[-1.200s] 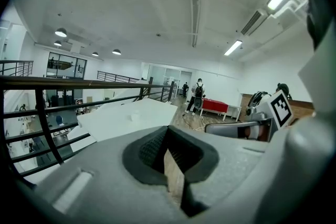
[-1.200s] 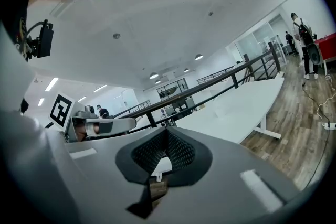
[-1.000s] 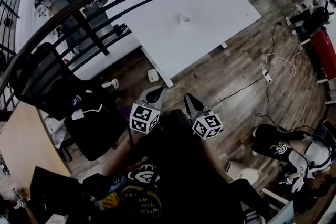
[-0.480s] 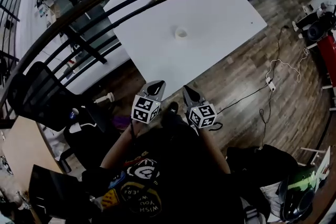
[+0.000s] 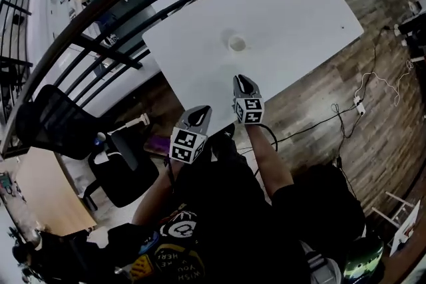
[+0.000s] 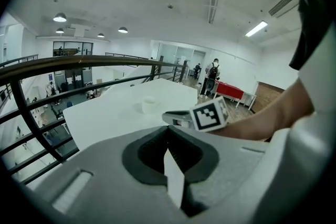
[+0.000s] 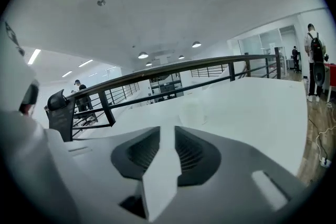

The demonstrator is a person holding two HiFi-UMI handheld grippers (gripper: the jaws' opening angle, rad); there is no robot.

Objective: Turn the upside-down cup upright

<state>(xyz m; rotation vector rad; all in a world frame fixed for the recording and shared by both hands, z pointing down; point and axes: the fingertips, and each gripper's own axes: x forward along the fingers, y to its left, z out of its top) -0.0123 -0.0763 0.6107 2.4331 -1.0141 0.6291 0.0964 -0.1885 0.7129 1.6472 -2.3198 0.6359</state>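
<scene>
Hovering short of the white table (image 5: pixel 299 16), the left gripper (image 5: pixel 198 116) is clenched on nothing. The cup (image 5: pixel 236 44) stands ahead of both tongs, well apart. The right gripper (image 5: pixel 243 82), over the table's near edge, has its jaws just opening, empty.

The person wears a black short-sleeved T-shirt (image 5: pixel 219 209). Its front is printed with round badges in white and yellow (image 5: pixel 174 236) that carry lettering, and the forearms are bare below the sleeves. The left claw (image 5: pixel 199 111) and the right claw (image 5: pixel 243 80) are light grey moulded shells. Each bears a white cube with black square markers (image 5: pixel 186 145), and dark ribbed recesses surround the pale tapered fingers (image 6: pixel 173 181). The right claw's jaws are opening, with nothing between them.
</scene>
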